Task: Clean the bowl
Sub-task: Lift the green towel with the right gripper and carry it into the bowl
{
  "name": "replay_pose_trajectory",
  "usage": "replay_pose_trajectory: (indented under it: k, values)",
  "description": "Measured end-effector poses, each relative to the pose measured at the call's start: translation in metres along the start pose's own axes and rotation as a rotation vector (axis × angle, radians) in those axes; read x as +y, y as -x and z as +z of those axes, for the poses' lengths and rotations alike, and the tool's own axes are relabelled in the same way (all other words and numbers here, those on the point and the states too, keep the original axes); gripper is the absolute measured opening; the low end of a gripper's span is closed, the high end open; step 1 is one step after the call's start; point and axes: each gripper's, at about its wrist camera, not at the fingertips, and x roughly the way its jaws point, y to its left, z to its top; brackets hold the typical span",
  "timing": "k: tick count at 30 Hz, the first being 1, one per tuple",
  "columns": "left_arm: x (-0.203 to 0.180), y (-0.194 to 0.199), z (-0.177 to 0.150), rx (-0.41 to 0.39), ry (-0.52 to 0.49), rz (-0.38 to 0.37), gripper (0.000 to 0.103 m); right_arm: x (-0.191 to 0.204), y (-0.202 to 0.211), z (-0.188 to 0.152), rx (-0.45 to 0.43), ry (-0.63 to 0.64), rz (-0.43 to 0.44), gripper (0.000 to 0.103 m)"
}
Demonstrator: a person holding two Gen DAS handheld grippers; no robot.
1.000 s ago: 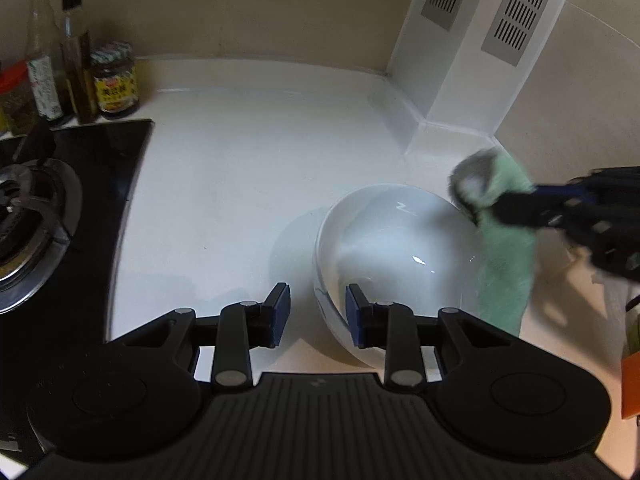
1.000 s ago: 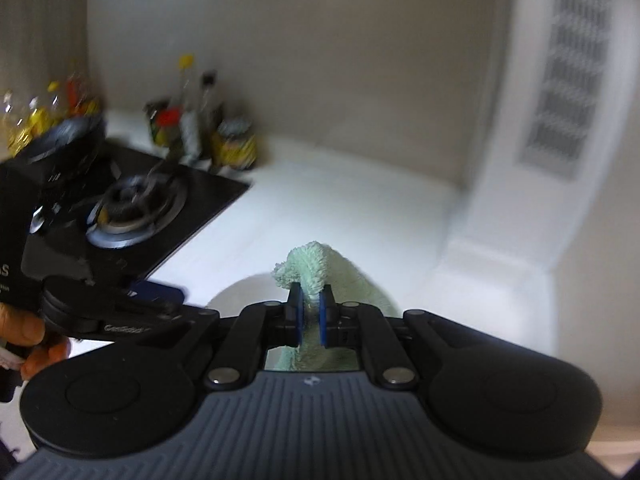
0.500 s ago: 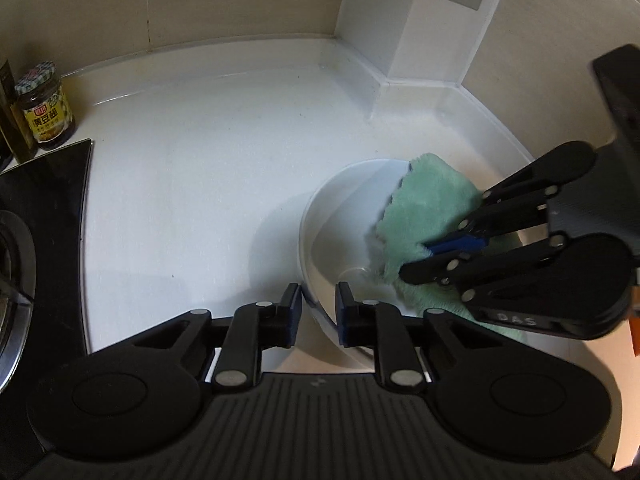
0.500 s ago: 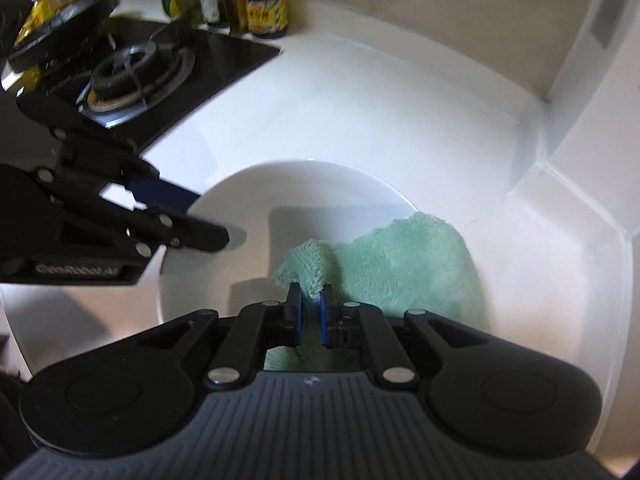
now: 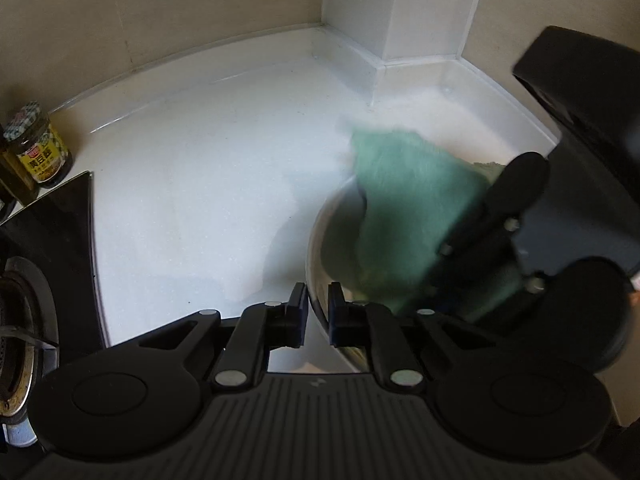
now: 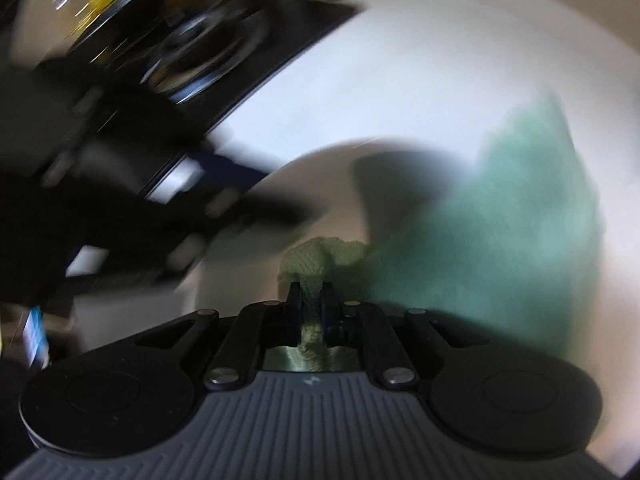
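Count: 1 white bowl (image 5: 320,240), 1 green cloth (image 5: 412,200), 2 grippers – left gripper (image 5: 318,314) & right gripper (image 6: 311,308). 1 labelled jar (image 5: 38,148), 1 gas burner (image 5: 16,332). Other bottles too blurred to count.

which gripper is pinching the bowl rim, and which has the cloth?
The left gripper has just closed on the near rim of the white bowl. The right gripper holds the green cloth, which is bunched between its jaws inside the bowl.
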Motion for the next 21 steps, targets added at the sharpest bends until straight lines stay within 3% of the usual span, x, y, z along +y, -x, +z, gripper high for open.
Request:
replay_pose_trajectory:
  k: [2,5,9,12,14,16,17,19,20,21]
  values:
    - [-0.001,-0.001,0.001,0.003,-0.017,-0.003,0.008,0.001,0.006,-0.006,0.052,0.04,-0.033,0.005]
    - [-0.004,-0.001,0.001,0.003,-0.047,0.006,0.008,-0.003,0.013,-0.009,0.076,0.09,-0.175,0.004]
    - [-0.007,-0.001,-0.001,0.0,-0.056,0.015,0.008,-0.006,0.011,0.002,-0.017,0.07,-0.237,0.005]
    - [-0.008,0.0,-0.001,0.001,-0.057,0.016,0.008,0.004,0.004,0.006,-0.076,0.056,-0.161,0.006]
    - [-0.007,0.0,0.0,0.001,-0.058,0.011,0.007,0.014,0.003,0.002,-0.043,0.067,-0.058,0.006]
    - [-0.006,-0.001,0.001,0.0,-0.059,-0.003,0.006,0.017,0.008,-0.008,0.002,0.091,-0.038,0.005]
    - [-0.006,-0.001,0.003,0.0,-0.058,-0.007,0.006,0.014,0.013,-0.012,0.022,0.088,-0.055,0.005]
    - [-0.007,-0.002,0.004,0.001,-0.058,-0.003,0.006,0.012,0.025,-0.02,0.03,0.117,-0.202,0.005]
    - [-0.008,-0.003,0.004,0.001,-0.058,-0.001,0.006,0.01,0.035,-0.024,0.007,0.127,-0.297,0.005]
    - [-0.008,-0.002,0.004,0.002,-0.053,0.001,0.006,0.006,0.048,-0.029,-0.038,0.103,-0.328,0.005]
